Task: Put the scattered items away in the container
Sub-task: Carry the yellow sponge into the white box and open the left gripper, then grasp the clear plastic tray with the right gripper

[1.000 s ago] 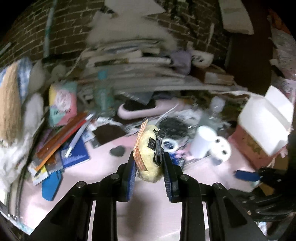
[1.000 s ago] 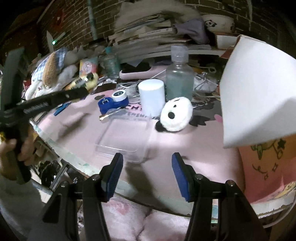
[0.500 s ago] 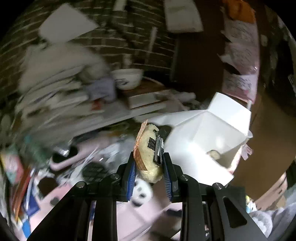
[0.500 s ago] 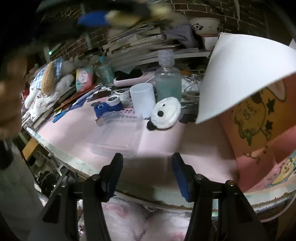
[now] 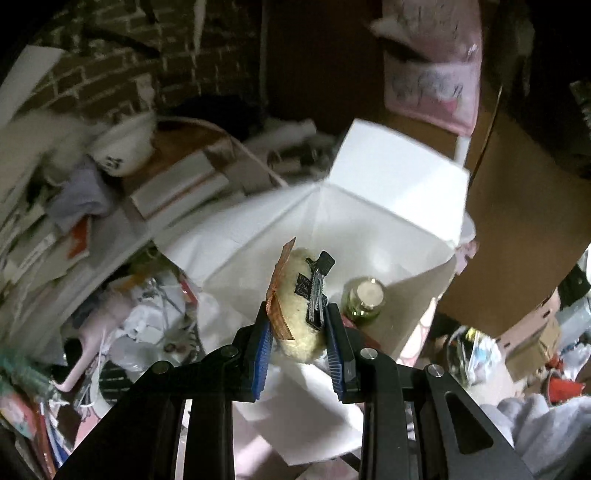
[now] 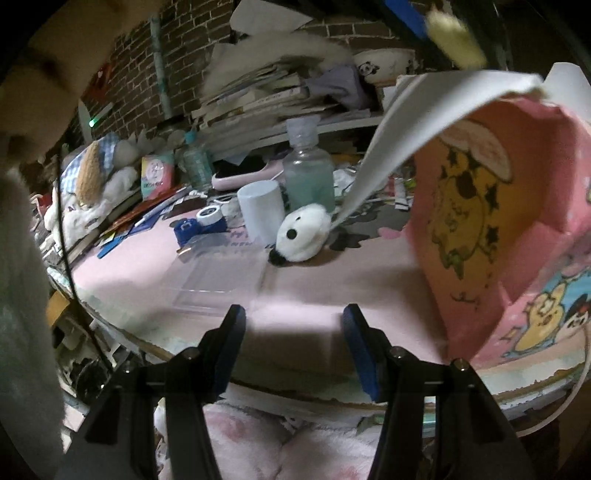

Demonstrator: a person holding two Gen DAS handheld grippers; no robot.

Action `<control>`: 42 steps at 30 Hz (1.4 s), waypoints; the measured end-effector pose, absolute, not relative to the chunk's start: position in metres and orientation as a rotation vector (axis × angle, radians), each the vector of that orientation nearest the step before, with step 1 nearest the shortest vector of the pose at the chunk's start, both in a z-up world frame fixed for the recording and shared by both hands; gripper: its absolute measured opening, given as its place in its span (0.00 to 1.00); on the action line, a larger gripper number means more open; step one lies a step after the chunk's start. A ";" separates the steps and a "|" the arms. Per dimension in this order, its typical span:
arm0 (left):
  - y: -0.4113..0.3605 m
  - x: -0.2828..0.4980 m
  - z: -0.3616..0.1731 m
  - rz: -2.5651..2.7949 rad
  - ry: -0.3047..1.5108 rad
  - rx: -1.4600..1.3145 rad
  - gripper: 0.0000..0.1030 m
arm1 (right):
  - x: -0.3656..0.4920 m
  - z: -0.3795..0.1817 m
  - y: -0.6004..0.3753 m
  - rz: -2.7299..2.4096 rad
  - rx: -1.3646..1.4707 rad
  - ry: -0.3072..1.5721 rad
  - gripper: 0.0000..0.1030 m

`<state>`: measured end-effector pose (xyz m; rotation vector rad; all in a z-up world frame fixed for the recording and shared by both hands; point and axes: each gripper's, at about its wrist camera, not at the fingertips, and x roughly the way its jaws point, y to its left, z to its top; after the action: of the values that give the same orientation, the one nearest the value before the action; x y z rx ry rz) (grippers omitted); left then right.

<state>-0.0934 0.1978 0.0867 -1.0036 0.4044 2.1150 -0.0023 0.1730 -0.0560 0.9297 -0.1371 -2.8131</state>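
Note:
My left gripper [image 5: 298, 325] is shut on a fuzzy yellow plush hair clip [image 5: 299, 302] with an orange ribbon and a metal clip. It hangs over the open mouth of the white-lined pink cartoon box [image 5: 369, 236], where a small gold-capped jar [image 5: 364, 299] lies inside. The right wrist view shows that box [image 6: 491, 236] at the right, and the yellow plush [image 6: 454, 31] high above it. My right gripper [image 6: 293, 336] stands open and empty at the table's near edge. A panda plush [image 6: 303, 236], a white cup [image 6: 260, 212] and a clear bottle [image 6: 308, 173] stand on the pink table.
A clear plastic tray [image 6: 221, 273] lies on the pink mat in front of the right gripper. Blue tape rolls [image 6: 199, 225], packets and a stuffed toy [image 6: 92, 173] crowd the left. Stacked books [image 6: 266, 96] and a panda bowl [image 6: 384, 66] fill the back by the brick wall.
My left gripper has carried the yellow plush clip up from the table and rightwards to above the box's opening. The right gripper has stayed open near the table edge.

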 end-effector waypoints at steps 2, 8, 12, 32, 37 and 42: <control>0.206 -0.098 0.082 2.101 0.420 -1.043 0.21 | -0.002 -0.057 0.175 -2.810 0.931 -0.145 0.50; 0.217 -0.101 0.068 2.064 0.451 -1.088 0.30 | -0.003 -0.060 0.180 -2.801 0.942 -0.174 0.50; 0.214 -0.097 0.074 2.071 0.429 -1.027 0.75 | -0.004 -0.060 0.182 -2.802 0.942 -0.180 0.50; 0.063 -0.076 0.089 2.510 0.170 -0.845 0.94 | -0.004 -0.061 0.165 -2.790 0.922 -0.140 0.73; 0.011 -0.059 0.067 2.648 0.065 -0.839 0.94 | -0.006 -0.063 0.150 -2.774 0.904 -0.121 0.84; -0.032 -0.047 0.042 2.783 -0.005 -0.875 0.94 | -0.012 -0.065 0.129 -2.760 0.883 -0.107 0.96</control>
<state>-0.0472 -0.0315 0.0423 -0.8751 -0.0049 2.7834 -0.0124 0.1286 -0.0648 0.8829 -0.1070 -2.7603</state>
